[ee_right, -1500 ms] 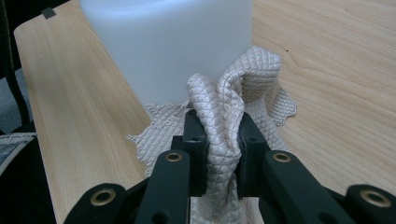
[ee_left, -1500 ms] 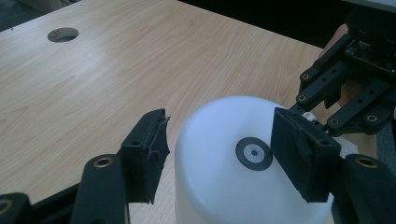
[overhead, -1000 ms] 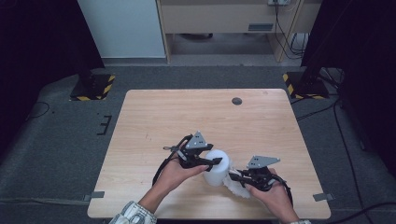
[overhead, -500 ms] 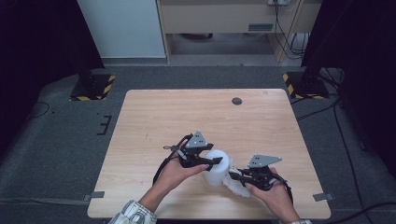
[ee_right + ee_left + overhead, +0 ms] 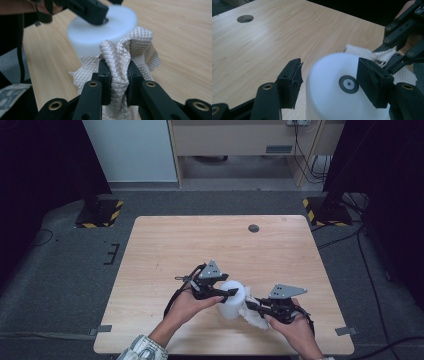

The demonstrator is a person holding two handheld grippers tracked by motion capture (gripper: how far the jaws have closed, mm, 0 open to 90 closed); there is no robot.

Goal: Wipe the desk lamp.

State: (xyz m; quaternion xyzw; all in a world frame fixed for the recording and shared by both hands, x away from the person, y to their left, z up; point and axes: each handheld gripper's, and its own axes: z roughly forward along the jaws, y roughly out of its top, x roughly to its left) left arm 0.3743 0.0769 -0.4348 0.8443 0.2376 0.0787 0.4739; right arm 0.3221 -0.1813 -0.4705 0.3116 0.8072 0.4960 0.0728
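The right gripper's [image 5: 116, 82] fingers [image 5: 103, 75] are pinching a bunched fold of white quilted cloth [image 5: 125, 55], which bulges up between them and spills out past their tips. The cloth's loose end lies on the worktop [image 5: 180, 45], and its bunched part presses against the side of a white cup [image 5: 102, 30] standing upside down.

In the left gripper view, the left gripper's [image 5: 329, 80] fingers [image 5: 373, 82] stand half spread around the cup's [image 5: 337, 90] upturned base: the right-hand one lies against its top near a small dark ring mark [image 5: 348, 84], and the left-hand one sits just beside the rim; whether it touches cannot be told.

From the high view, the cup [image 5: 232, 299] stands near the worktop's [image 5: 200, 245] near edge, between the left gripper [image 5: 225, 292] and the right gripper [image 5: 252, 306], with the cloth [image 5: 255, 317] at its right. A round hole [image 5: 253, 228] lies well apart, toward the far edge.
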